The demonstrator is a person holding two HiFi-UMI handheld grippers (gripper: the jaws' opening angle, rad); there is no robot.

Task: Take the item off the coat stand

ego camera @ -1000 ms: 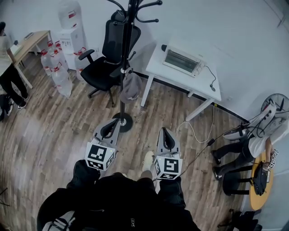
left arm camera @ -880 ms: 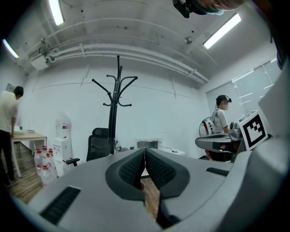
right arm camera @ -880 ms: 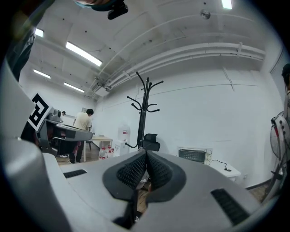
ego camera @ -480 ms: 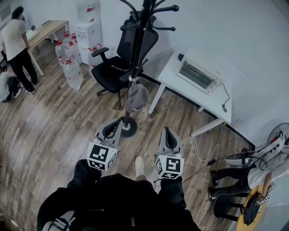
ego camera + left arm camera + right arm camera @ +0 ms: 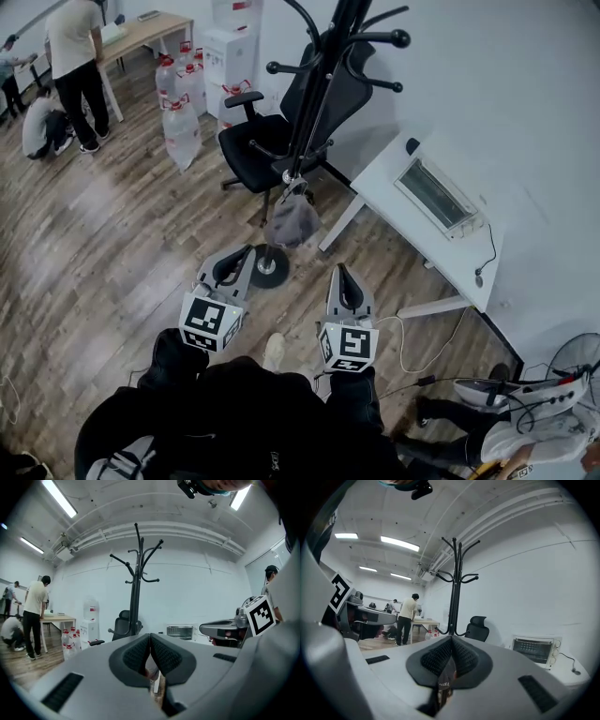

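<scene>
**Coat stand with hanging cap; both grippers short of it**

- Coat stand (image 5: pixel 317 108): black, upright pole with curved hooks at the top and a round base on the wood floor (image 5: pixel 122 244). It shows at the centre of both gripper views.
- Item: grey cap (image 5: pixel 292 222), hanging from a low hook on the pole, above the base and just beside the office chair (image 5: pixel 272 141). It is still on the stand, and neither gripper touches it.
- Left gripper (image 5: pixel 242 255): held low, pointing toward the stand's base. In the left gripper view its fingers (image 5: pixel 140 653) are pressed together with nothing between them.
- Right gripper (image 5: pixel 341 274): held beside the left one and apart from it, well short of the cap. In the right gripper view its fingers (image 5: pixel 461 656) are closed against each other and hold nothing.
- White tabletop (image 5: pixel 422 234): stands against the wall to the right of the stand and carries a toaster oven (image 5: pixel 437 194).
- Water bottles (image 5: pixel 180 117): clustered on the floor left of the chair, next to a white water dispenser (image 5: pixel 230 47).
- Persons: one standing (image 5: pixel 80 52) at a wooden desk at far left, and another crouched (image 5: pixel 42 127) beside it.
</scene>
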